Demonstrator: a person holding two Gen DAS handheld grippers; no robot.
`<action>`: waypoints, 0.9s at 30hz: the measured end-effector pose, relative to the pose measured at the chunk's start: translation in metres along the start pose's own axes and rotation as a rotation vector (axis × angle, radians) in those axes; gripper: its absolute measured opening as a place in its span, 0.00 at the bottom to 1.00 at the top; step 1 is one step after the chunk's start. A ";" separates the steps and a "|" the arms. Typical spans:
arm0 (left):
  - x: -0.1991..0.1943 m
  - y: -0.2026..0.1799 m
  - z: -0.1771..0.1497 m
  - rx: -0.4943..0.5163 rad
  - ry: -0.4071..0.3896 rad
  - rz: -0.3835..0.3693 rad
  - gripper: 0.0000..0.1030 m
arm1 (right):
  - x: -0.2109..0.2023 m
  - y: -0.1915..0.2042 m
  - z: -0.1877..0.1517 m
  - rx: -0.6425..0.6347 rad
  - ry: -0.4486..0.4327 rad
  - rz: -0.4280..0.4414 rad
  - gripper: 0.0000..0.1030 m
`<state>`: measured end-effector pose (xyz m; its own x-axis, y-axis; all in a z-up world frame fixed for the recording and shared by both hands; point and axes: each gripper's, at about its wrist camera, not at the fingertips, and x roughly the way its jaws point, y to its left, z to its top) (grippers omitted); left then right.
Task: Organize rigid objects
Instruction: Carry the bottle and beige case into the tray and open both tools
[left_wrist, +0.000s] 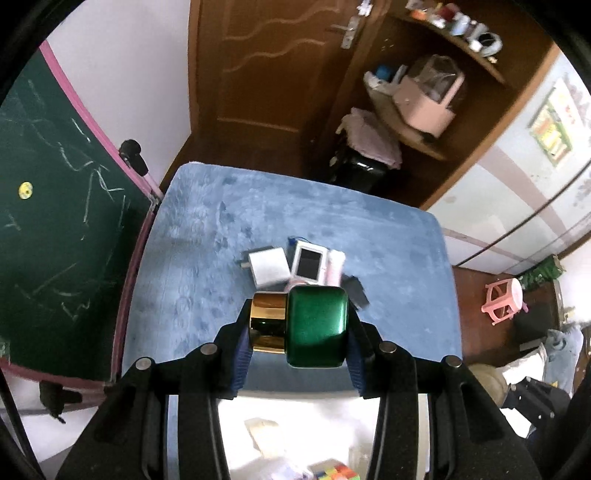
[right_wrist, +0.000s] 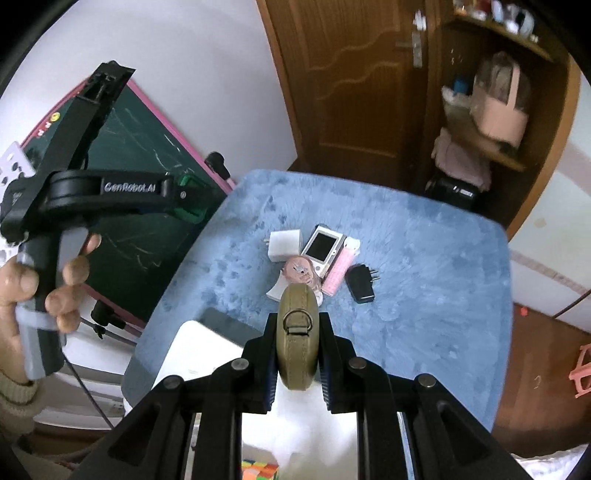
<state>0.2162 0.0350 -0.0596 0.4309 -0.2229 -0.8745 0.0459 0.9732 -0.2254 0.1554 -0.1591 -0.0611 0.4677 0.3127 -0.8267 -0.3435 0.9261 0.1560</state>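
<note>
My left gripper (left_wrist: 299, 317) is shut on a glossy green bottle with a gold cap (left_wrist: 317, 326), held sideways well above the blue plush table cover (left_wrist: 192, 258). My right gripper (right_wrist: 298, 325) is shut on a round olive-green case with a metal D-ring (right_wrist: 297, 343), also raised over the table. On the cover lie a white charger (right_wrist: 284, 243), a white camera (right_wrist: 323, 249), a small doll-face figure (right_wrist: 301, 271), a pink strip (right_wrist: 338, 273) and a black plug adapter (right_wrist: 362, 282). The right wrist view shows the left gripper (right_wrist: 188, 201) at the left, held by a person's hand (right_wrist: 55, 280).
A white box (right_wrist: 199, 354) sits at the table's near edge, with a colour cube (right_wrist: 258, 470) below it. A green chalkboard (left_wrist: 55, 221) stands at the left. A wooden door (left_wrist: 266, 74) and shelves (left_wrist: 424, 110) are behind the table, and a pink stool (left_wrist: 504, 299) at the right.
</note>
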 end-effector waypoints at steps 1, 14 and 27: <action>-0.008 -0.003 -0.006 0.005 -0.009 -0.002 0.45 | -0.009 0.003 -0.004 -0.002 -0.011 -0.011 0.18; -0.079 -0.038 -0.085 0.069 -0.122 0.022 0.45 | -0.085 0.026 -0.062 0.033 -0.099 -0.119 0.18; -0.061 -0.056 -0.151 0.074 -0.075 0.090 0.45 | -0.080 0.027 -0.124 0.142 -0.066 -0.201 0.18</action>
<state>0.0508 -0.0142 -0.0586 0.5025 -0.1324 -0.8544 0.0696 0.9912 -0.1126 0.0076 -0.1856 -0.0577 0.5686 0.1279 -0.8126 -0.1222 0.9900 0.0703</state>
